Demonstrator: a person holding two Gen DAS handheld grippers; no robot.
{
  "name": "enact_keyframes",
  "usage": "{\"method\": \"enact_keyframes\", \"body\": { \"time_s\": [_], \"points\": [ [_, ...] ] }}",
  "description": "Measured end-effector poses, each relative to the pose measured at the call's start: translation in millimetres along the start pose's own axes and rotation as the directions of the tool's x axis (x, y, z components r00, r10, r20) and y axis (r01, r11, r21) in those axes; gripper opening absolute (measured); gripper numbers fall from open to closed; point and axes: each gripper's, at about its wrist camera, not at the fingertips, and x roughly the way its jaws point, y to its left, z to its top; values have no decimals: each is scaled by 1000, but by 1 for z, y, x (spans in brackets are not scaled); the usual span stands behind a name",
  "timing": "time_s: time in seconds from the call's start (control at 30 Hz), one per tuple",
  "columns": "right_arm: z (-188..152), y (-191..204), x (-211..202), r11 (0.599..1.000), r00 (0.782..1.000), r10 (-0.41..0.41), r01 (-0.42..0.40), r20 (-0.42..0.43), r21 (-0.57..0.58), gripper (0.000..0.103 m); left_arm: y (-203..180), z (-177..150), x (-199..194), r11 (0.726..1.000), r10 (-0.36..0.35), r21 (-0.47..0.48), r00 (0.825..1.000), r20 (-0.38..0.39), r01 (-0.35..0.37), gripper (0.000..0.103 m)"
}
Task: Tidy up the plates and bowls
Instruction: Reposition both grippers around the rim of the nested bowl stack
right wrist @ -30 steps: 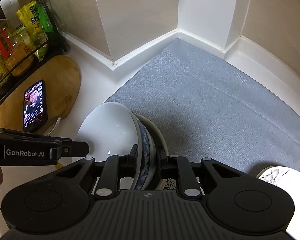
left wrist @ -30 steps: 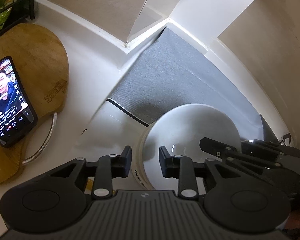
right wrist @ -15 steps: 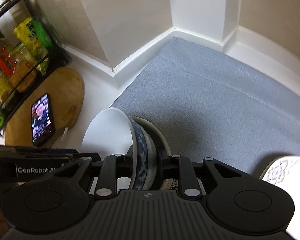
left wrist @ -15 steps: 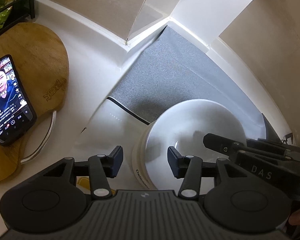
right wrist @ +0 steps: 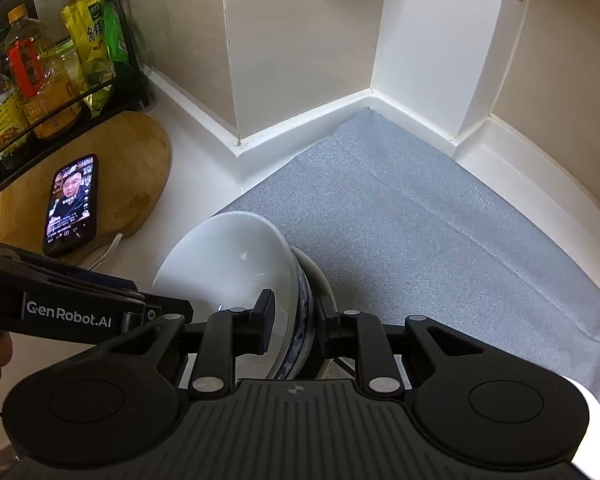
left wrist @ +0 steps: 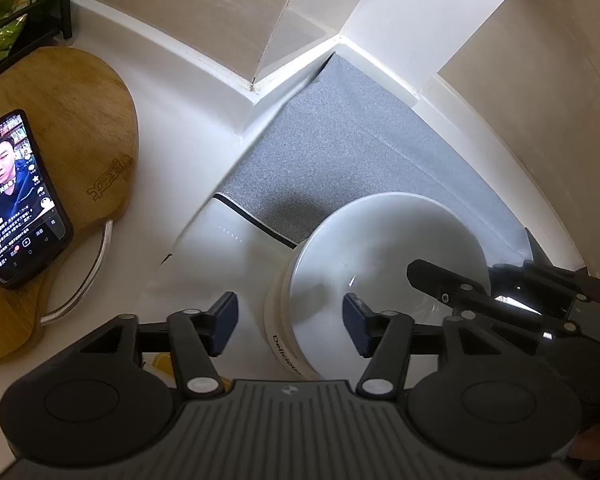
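Right gripper (right wrist: 292, 320) pinches the blue-patterned white porcelain bowl's (right wrist: 228, 264) rim, presumably for nesting in the cream bowl (left wrist: 278, 320); left gripper (left wrist: 290, 320) gapes empty.

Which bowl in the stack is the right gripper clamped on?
The top bowl, white inside with a blue pattern outside; the right gripper pinches its rim. The cream bowl beneath sits free.

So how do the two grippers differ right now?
The left gripper is open, its jaws spread and holding nothing; the right gripper is shut on the rim of the blue-patterned bowl. The left gripper's fingertips are apart from the bowl; the right gripper's fingertips have one inside the rim and one outside. Both are black two-finger grippers of the same build, beside the same bowl.
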Motion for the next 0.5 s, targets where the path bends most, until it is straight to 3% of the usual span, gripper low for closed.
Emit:
{"method": "enact_keyframes", "body": {
  "time_s": [0.3, 0.5],
  "points": [
    [0, 7, -1, 997, 999, -36, 36, -7, -65, 22, 0, 2, 0, 1000, 3, -8, 1000, 14, -3, 76],
    [0, 18, 2, 981, 997, -82, 79, -5, -176, 25, -1, 3, -1, 1000, -1, -1, 1000, 21, 1, 82]
  ]
}}
